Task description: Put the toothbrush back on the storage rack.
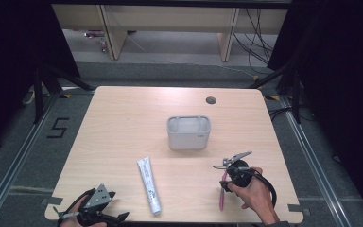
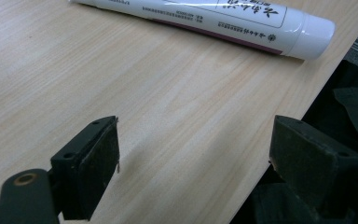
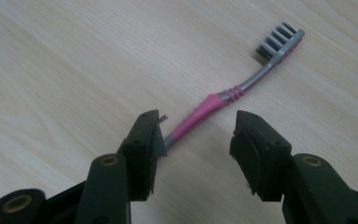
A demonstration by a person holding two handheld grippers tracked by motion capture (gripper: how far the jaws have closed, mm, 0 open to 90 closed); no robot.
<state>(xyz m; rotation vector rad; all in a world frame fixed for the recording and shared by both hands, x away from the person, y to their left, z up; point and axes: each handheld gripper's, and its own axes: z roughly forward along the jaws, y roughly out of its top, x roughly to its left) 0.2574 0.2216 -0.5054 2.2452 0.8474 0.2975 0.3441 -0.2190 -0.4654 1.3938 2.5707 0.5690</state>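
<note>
Straddling the pink toothbrush (image 3: 200,116) handle, the right hand-held gripper (image 3: 198,135) stands spread, pinching nothing; closing off-centre could flick the toothbrush across the worktop (image 3: 74,70).

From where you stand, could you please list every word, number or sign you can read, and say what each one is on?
"5": black mark on the floor left of the table.
Toothpaste tube: black printed characters in a box and lines of small print, too blurred to read.
Grey container: small dark mark on its front, too small to read.
Toothbrush: no lettering visible.
</note>
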